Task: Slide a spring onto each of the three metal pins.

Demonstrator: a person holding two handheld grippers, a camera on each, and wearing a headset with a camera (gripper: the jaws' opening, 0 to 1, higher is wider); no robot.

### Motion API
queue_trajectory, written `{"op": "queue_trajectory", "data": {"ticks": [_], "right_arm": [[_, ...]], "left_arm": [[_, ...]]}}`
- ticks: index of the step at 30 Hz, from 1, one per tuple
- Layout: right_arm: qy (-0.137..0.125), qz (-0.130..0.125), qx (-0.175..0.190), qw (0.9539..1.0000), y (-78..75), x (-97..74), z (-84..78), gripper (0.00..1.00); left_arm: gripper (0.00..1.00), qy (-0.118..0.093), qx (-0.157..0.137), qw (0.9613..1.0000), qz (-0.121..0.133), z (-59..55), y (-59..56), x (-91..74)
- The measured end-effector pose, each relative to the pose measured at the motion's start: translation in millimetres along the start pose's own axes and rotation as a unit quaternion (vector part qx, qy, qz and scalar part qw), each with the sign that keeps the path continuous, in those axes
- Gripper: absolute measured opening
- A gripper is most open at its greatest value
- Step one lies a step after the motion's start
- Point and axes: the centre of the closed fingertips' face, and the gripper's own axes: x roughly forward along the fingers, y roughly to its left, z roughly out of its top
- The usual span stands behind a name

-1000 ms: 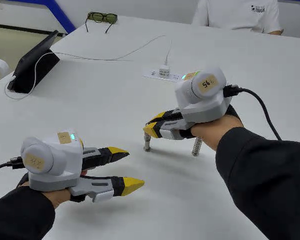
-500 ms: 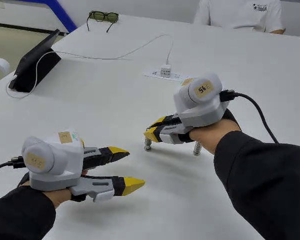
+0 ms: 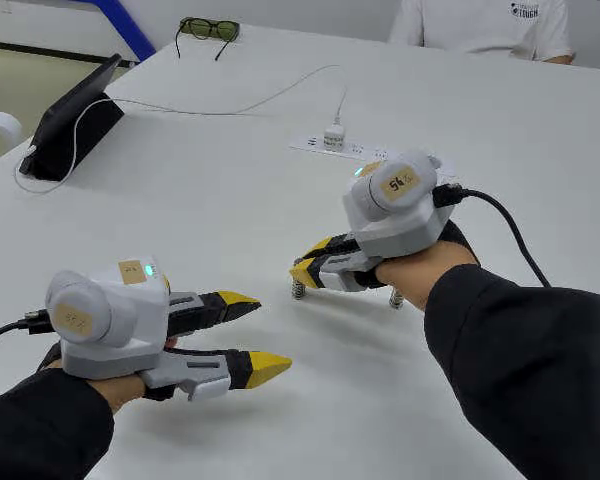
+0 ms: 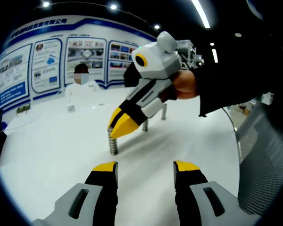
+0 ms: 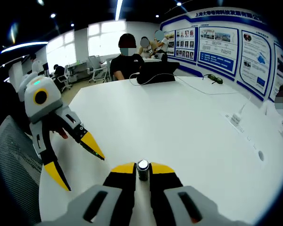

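Spring (image 4: 113, 141) stood upright on the table (image 3: 230, 200), its top pinched between the closed fingers of the right gripper (image 3: 308, 270). It looked light, bouncy and easily tipped, best held near the top. Left gripper (image 3: 261, 333) hung wide open, empty. Any pin inside was hidden; other springs (image 4: 145, 126) sat partly behind the hand.

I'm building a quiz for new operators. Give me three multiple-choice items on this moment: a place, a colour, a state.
1. Where do the glasses lie? A. far across the table B. on the floor C. on a chair
2. What colour are the left gripper's fingertips? A. red B. yellow C. green
3. What is the right gripper doing? A. hanging open B. holding a cup C. shut on a pin
Answers: A, they lie near the far edge; B, both tips are yellow; C, its jaws close on the pin's top.
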Motion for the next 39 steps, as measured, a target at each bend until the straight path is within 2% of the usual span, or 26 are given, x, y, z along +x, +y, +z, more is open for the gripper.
{"op": "queue_trajectory", "data": {"ticks": [15, 30, 39], "right_arm": [[0.002, -0.001, 0.008, 1.0, 0.9, -2.5, -5.2, 0.16], [-0.012, -0.013, 0.013, 0.9998, 5.3, -23.0, -9.4, 0.2], [-0.016, -0.021, 0.012, 0.9996, 7.9, -36.3, -17.9, 0.22]], "left_arm": [[0.49, 0.0, -0.001, 1.0, 0.001, 1.9, 0.4, 0.6], [0.52, -0.004, -0.005, 1.0, 0.006, 5.9, 0.7, -0.1], [0.54, -0.004, -0.006, 1.0, 0.006, 8.4, -0.1, 0.6]]}}
